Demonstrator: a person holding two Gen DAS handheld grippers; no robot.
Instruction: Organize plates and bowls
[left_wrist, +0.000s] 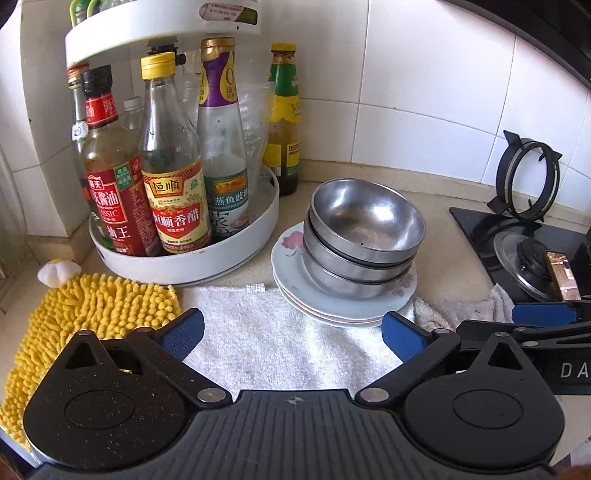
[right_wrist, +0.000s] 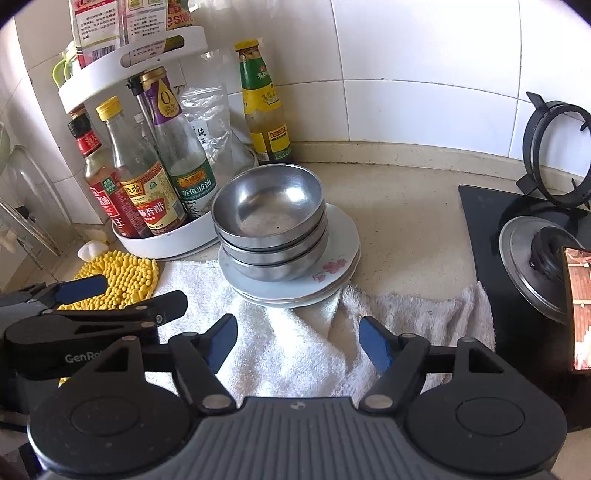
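Three steel bowls (left_wrist: 364, 236) (right_wrist: 269, 221) sit nested on a stack of white flowered plates (left_wrist: 291, 280) (right_wrist: 340, 251) on the beige counter. The plates overlap the far edge of a white towel (left_wrist: 273, 339) (right_wrist: 288, 350). My left gripper (left_wrist: 293, 332) hovers over the towel just short of the stack, jaws wide open and empty. My right gripper (right_wrist: 298, 341) also stands open and empty above the towel, in front of the stack. In the right wrist view the left gripper (right_wrist: 122, 297) shows at lower left. A blue pad of the right gripper (left_wrist: 543, 314) appears at the right edge of the left wrist view.
A white two-tier turntable rack (left_wrist: 192, 258) (right_wrist: 173, 240) of sauce bottles stands left of the stack, with a green-labelled bottle (left_wrist: 283, 122) (right_wrist: 264, 107) behind. A yellow chenille cloth (left_wrist: 92, 317) (right_wrist: 122, 277) lies at left. A black gas hob (left_wrist: 517, 236) (right_wrist: 517, 258) with burner and pan support sits at right.
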